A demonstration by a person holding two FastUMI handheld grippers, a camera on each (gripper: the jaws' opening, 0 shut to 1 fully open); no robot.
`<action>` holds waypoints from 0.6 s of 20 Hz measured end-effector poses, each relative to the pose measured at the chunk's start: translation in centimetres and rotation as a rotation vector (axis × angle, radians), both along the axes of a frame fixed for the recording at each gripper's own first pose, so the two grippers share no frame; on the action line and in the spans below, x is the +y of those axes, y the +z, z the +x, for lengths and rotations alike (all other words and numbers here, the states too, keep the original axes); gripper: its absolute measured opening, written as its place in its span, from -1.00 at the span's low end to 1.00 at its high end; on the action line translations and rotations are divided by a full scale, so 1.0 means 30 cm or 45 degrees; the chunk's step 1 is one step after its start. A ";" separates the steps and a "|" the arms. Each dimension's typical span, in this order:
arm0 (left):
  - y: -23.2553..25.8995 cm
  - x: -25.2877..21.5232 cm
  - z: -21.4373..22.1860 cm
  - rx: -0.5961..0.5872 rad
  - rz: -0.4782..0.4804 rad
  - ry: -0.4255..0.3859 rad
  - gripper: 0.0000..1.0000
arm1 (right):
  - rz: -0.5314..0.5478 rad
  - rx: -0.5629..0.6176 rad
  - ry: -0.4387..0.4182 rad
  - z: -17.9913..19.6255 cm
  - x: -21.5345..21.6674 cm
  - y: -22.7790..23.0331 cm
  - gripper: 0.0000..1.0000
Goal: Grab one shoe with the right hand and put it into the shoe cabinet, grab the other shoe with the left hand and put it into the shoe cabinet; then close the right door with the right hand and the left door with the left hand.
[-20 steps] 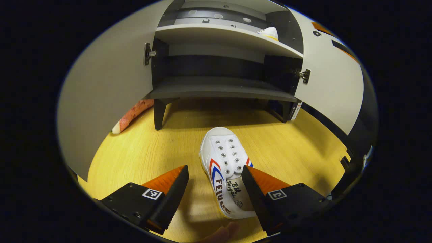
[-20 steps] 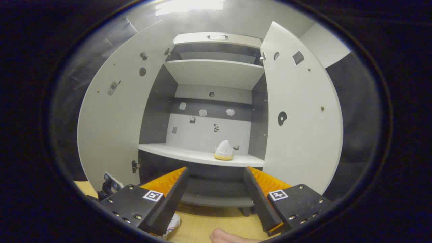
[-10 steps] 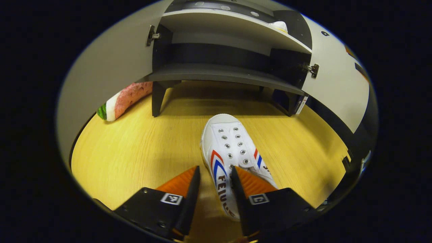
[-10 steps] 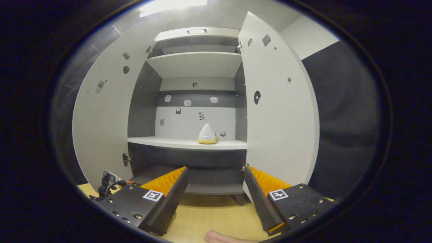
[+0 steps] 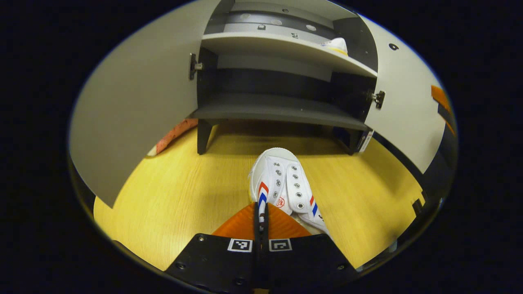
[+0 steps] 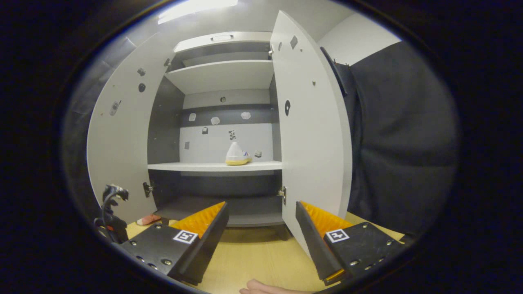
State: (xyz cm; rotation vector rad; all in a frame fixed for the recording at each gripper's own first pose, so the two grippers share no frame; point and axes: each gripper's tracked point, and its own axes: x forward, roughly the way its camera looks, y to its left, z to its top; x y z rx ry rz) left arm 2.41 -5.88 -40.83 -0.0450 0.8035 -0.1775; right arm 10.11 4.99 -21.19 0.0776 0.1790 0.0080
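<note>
Step in hand: judged from the layout, the left-hand grab of the second shoe (image 5: 286, 185), which lies on the wooden floor (image 5: 171, 204) in front of the shoe cabinet (image 5: 278, 110), toe toward it.
Doing it well: lift straight up until the sole is off the boards, then carry toward 12 o'clock in the left gripper view, keeping the toe level so it passes over the shelf edge. The pinch looks to be on thin upper material near the heel, so the toe will likely sag; a slow, steady carry should stop it swinging or slipping out.
Left door (image 5: 135, 106): stands wide open at 9 to 10 o'clock, off the path.
Left gripper (image 5: 261, 218): clenched, fingers pressed almost together on the shoe's side wall by the red and blue stripes; only a sliver of white upper shows between them.
First shoe (image 6: 237, 156): on the middle shelf (image 6: 196, 166), right of centre, at about 12 o'clock in the right gripper view.
Right door (image 6: 314, 134): open, edge toward the camera at about 1 o'clock.
Right gripper (image 6: 261, 232): released, fingers spread wide, holding and touching nothing; it hangs above the floor facing the cabinet.
Risk: a tilted shoe may catch a shelf front.
</note>
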 end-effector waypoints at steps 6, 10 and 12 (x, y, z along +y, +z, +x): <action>0.301 -0.034 0.116 -0.220 -0.011 -0.027 -0.99 | 0.076 0.028 0.017 -0.007 -0.027 -0.023 0.96; 0.539 -0.041 0.232 -0.394 -0.033 0.006 -0.99 | 0.099 0.025 0.031 -0.015 -0.028 -0.013 0.97; 0.641 -0.041 0.315 -0.474 -0.011 0.028 -0.99 | 0.105 0.020 0.072 -0.020 -0.001 -0.003 0.97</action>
